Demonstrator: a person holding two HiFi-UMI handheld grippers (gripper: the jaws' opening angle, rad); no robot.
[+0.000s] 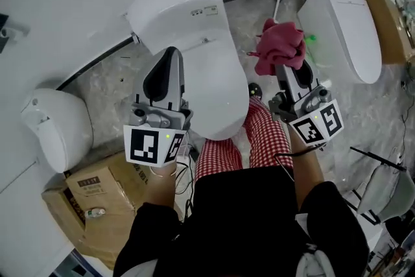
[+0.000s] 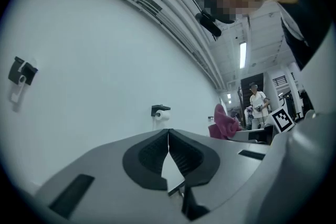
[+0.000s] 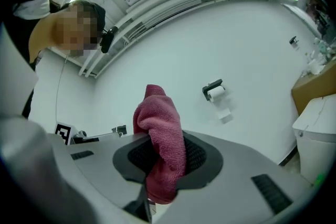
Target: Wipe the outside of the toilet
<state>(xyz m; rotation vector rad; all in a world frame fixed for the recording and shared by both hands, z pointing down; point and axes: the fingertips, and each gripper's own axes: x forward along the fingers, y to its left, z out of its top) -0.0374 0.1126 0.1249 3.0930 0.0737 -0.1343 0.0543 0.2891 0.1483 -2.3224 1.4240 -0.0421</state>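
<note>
Well left of the left gripper stood a white fixture (image 1: 55, 126), with a box (image 1: 97, 194) nearer the person. The left gripper (image 1: 170, 55) had its jaws pressed together with nothing between them. Its tips were over the left edge of the toilet (image 1: 214, 68); contact could not be judged. The toilet sat between the two grippers, lid down. The right gripper (image 1: 285, 65) was clamped on a red cloth (image 1: 280, 42), which bunched above its jaws, right of the toilet and apart from it. Further right stood a second toilet (image 1: 343, 23). Both gripper views faced the wall, where a paper roll (image 3: 215, 92) hung.
</note>
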